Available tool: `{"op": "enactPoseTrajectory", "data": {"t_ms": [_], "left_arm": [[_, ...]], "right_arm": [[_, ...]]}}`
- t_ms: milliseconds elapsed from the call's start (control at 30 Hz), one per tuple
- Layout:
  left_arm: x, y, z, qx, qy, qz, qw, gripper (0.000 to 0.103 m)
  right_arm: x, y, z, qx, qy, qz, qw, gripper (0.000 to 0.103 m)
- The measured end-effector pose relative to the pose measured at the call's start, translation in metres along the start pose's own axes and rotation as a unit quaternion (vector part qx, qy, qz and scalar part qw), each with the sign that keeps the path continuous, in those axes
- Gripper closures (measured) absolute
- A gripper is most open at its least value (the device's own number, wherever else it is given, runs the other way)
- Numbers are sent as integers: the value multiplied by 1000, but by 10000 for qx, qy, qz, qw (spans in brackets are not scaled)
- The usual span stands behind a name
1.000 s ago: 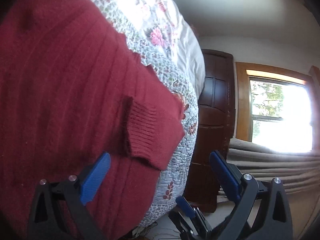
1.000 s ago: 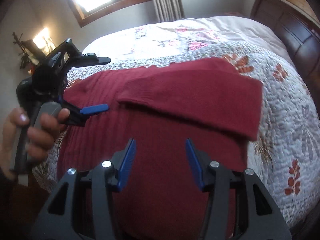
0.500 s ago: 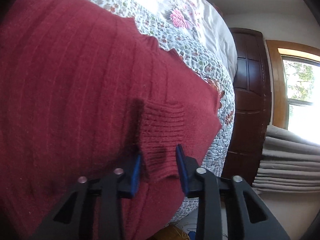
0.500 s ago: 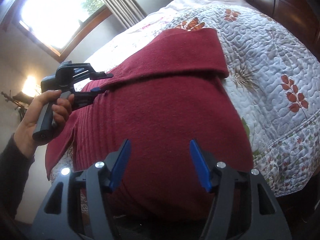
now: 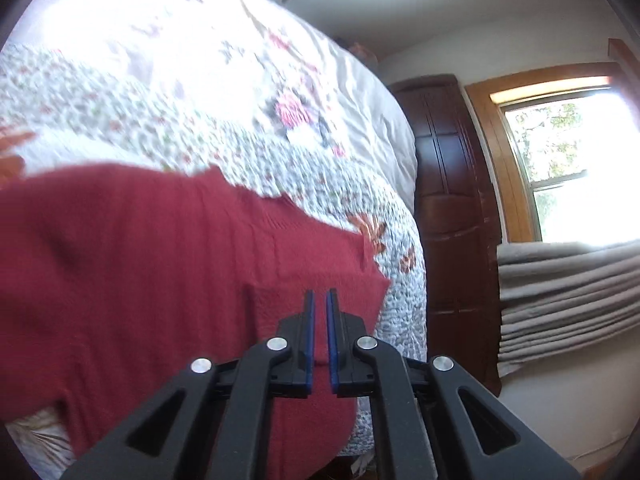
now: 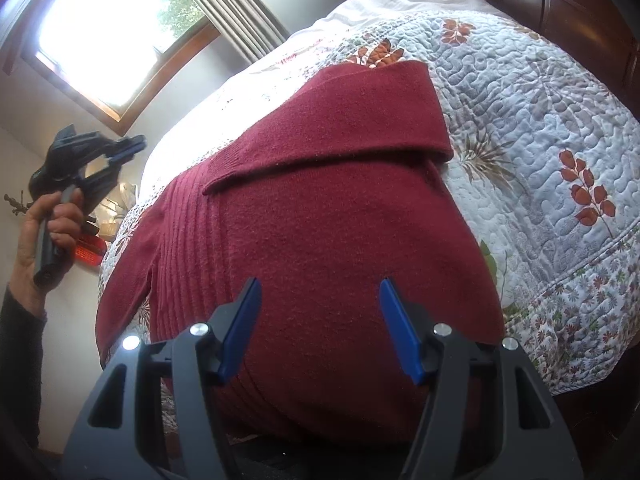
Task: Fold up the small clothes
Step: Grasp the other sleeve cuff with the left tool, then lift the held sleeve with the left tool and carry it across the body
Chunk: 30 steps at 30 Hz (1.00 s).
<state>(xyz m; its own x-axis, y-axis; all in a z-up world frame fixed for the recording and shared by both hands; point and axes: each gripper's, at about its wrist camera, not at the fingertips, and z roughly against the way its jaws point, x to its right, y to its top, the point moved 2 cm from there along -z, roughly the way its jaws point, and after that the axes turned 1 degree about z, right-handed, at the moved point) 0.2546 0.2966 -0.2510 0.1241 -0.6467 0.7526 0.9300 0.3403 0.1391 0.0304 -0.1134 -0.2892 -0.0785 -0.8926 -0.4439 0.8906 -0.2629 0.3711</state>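
A dark red knit sweater (image 6: 340,232) lies flat on the floral quilt (image 6: 540,120), with one sleeve (image 6: 360,120) folded across its chest. In the right wrist view my left gripper (image 6: 134,146) is held in the air off the sweater's left side, shut, with no cloth hanging from it. In the left wrist view its pads (image 5: 320,300) stand almost together, with the sweater (image 5: 140,260) and its ribbed cuff (image 5: 280,304) behind them. My right gripper (image 6: 320,292) stands open low over the sweater's near hem, nothing between its fingers.
The quilt (image 5: 180,128) drops away at the bed's edges. A dark wooden headboard (image 6: 580,0) stands at the far end. A window (image 6: 100,32) and grey curtains (image 5: 560,300) line the walls. A hand (image 6: 44,220) holds the left gripper. A red-lit clock (image 6: 90,254) sits beside the bed.
The left gripper closed its jaws at the cuff, then rose up and away to the sweater's left side. The right gripper stayed open and came nearer the hem.
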Motion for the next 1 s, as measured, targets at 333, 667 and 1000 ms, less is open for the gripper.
{"op": "enactPoseTrajectory", "data": {"t_ms": [333, 667, 1000], "left_arm": [[-59, -54, -93, -1076, -195, 1433, 9836, 52], [-39, -43, -116, -1099, 39, 1268, 9858, 58], [-30, -38, -99, -1044, 446, 779, 9905, 98]], "right_arm": [[-9, -2, -7, -96, 109, 43, 9999, 41], [6, -6, 2, 28, 10, -187, 9998, 39], [-5, -8, 1, 36, 117, -62, 9999, 39]]}}
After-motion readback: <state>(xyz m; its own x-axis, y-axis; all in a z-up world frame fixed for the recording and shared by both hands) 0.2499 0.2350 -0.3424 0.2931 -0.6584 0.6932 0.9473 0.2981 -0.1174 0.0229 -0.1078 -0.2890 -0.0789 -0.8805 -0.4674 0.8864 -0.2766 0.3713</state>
